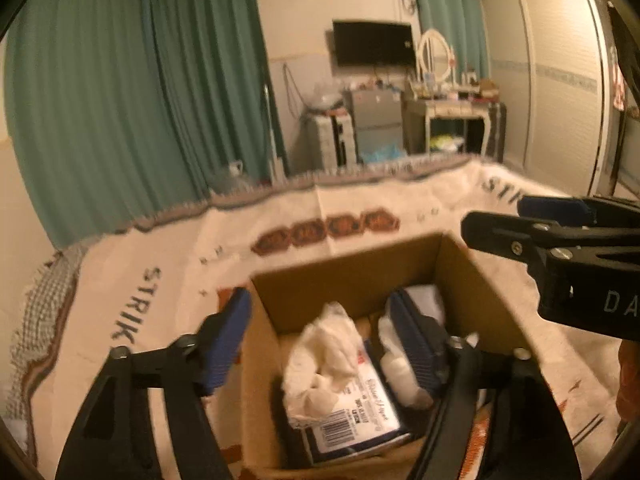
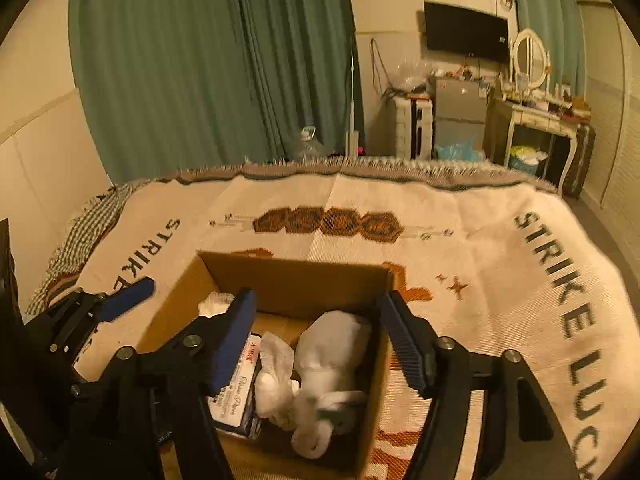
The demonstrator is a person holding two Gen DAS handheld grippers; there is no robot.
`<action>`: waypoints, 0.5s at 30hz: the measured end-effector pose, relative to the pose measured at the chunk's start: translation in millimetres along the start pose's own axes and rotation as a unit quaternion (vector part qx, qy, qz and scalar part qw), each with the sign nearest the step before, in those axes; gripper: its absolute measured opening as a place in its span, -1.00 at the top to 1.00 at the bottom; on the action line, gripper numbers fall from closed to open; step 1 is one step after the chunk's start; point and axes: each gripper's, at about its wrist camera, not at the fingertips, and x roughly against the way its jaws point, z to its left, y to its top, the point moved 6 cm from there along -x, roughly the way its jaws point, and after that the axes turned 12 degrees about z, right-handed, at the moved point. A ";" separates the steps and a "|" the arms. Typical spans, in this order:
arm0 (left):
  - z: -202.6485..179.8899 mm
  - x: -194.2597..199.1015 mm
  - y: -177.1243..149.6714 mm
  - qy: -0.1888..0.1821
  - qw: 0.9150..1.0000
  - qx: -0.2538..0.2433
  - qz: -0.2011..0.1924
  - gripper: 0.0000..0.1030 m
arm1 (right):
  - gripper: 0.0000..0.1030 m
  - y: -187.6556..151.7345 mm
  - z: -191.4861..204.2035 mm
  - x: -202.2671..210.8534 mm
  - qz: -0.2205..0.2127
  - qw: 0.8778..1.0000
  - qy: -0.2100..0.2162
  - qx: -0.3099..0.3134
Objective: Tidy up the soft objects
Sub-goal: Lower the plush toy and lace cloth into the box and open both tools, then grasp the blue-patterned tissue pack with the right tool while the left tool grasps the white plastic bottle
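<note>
Left wrist view shows your left gripper (image 1: 324,344) spread wide, straddling the left wall of the cardboard box (image 1: 352,276), one finger outside it. Inside lie a crumpled white cloth (image 1: 324,356), a labelled packet (image 1: 360,412) beneath, and white socks (image 2: 328,364). Your right gripper (image 2: 320,344) hangs over them, spread, gripping nothing, above the blanket (image 2: 500,280).

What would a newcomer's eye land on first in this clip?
Probably the open cardboard box in the middle of the lettered blanket, holding crumpled white cloths and a flat labelled packet. Next, the two grippers above it, left gripper and right gripper, both open and empty. Behind stand green curtains.
</note>
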 end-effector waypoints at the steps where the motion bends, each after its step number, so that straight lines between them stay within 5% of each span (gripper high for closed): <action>1: 1.7 14.5 3.9 0.002 1.000 0.004 -0.013 -0.62 | -0.34 1.2 0.8 10.6 -0.006 1.000 -0.001 0.001; 6: 8.2 91.4 23.3 0.034 0.996 0.010 -0.084 -0.76 | -0.61 8.3 9.9 88.1 -0.059 0.998 -0.022 0.010; 15: 27.3 228.3 24.3 0.032 0.985 0.028 -0.170 -0.89 | -1.00 -0.6 37.3 228.0 -0.143 0.989 -0.041 0.026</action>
